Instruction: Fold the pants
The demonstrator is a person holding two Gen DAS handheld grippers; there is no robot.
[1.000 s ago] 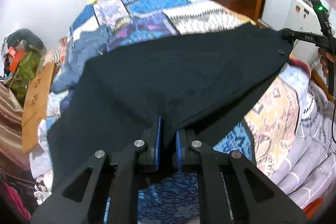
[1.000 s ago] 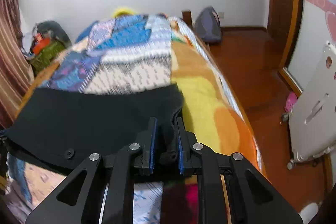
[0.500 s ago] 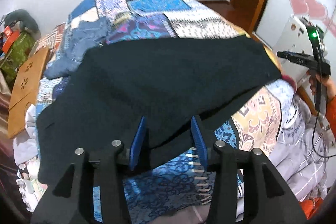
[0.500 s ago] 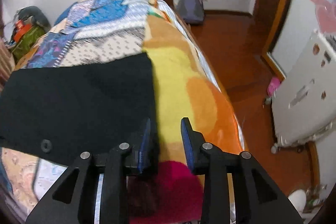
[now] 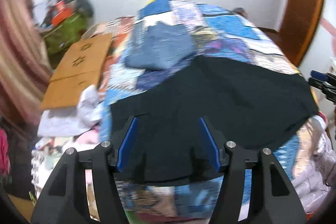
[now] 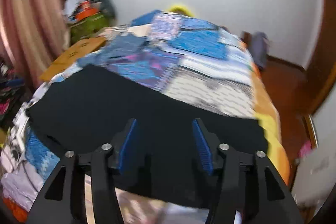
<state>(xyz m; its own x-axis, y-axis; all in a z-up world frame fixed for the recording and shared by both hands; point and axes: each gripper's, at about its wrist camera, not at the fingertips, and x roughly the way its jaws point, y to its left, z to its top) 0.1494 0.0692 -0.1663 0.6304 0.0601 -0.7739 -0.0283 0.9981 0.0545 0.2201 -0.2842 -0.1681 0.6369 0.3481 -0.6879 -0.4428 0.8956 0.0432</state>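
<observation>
The black pants [image 5: 210,98] lie flat on the bed [image 5: 231,35]; both the left tongs [image 5: 168,144] and right tongs [image 6: 166,144] are spread wide, holding nothing. The cloth looks soft and limp, so I would pinch it at a corner or edge.
</observation>
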